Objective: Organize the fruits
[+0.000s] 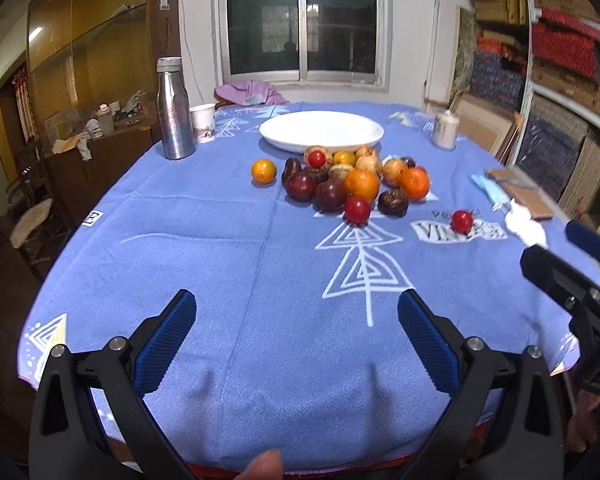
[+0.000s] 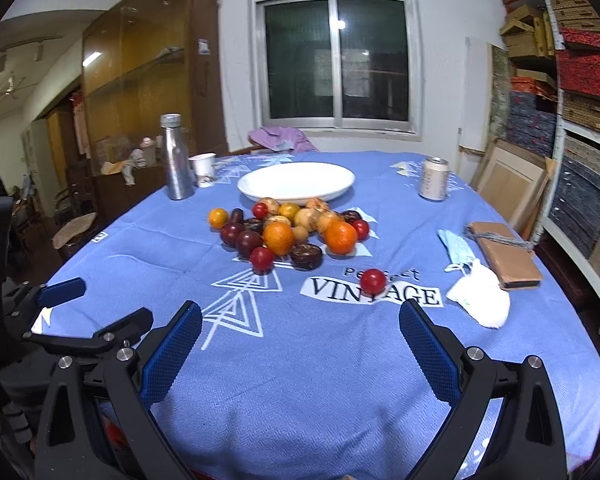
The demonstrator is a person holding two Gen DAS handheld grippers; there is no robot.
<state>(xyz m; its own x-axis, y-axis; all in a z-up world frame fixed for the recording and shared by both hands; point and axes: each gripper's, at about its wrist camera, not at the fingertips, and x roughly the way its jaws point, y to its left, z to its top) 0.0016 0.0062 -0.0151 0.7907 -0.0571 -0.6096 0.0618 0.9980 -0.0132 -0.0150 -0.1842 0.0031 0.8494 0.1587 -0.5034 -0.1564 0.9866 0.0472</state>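
Both the left gripper (image 1: 296,334) and right gripper (image 2: 300,340) hover wide and empty over the near tablecloth (image 1: 260,260). The fruits (image 1: 348,180) lie heaped mid-table, just before the far white plate (image 1: 284,128), with one red stray (image 2: 373,279) nearer right. Nothing looks sorted yet; the next move probably calls for a reach forward to a single fruit.

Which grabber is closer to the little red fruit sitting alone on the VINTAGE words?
Right. The right gripper is open just before the little red fruit; the left gripper, also open, sits farther left.
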